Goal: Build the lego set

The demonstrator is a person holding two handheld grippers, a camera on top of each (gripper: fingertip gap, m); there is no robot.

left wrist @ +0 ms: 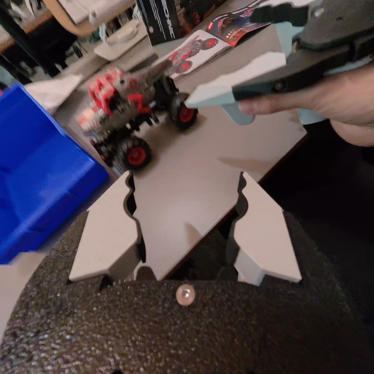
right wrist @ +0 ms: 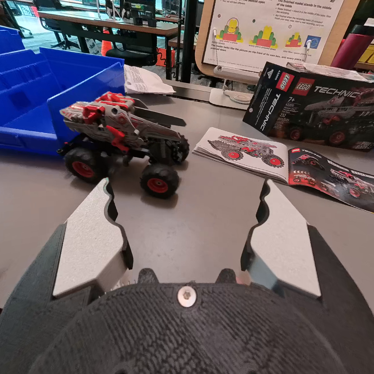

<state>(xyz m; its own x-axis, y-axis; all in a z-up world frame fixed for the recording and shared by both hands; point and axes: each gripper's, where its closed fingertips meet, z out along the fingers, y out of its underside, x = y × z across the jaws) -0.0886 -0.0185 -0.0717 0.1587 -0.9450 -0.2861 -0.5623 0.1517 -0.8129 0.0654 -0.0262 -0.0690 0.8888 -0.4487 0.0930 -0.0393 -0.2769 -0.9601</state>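
Observation:
A grey and red monster truck model (right wrist: 123,137) with black tyres and red hubs stands on its wheels on the grey table (right wrist: 182,232), next to the blue bin. It also shows, blurred, in the left wrist view (left wrist: 129,117). My right gripper (right wrist: 187,182) is open and empty, just in front of the truck. My left gripper (left wrist: 187,174) is open and empty, over the table's near edge. The right gripper also shows in the left wrist view (left wrist: 228,81), held by a hand (left wrist: 323,105), close to the truck's far wheel.
A blue bin (right wrist: 40,97) stands at the left, also in the left wrist view (left wrist: 36,172). An open instruction booklet (right wrist: 263,159) and the set's black box (right wrist: 315,109) lie to the right. A crumpled paper (right wrist: 145,81) and an instruction board on a stand (right wrist: 263,30) are behind.

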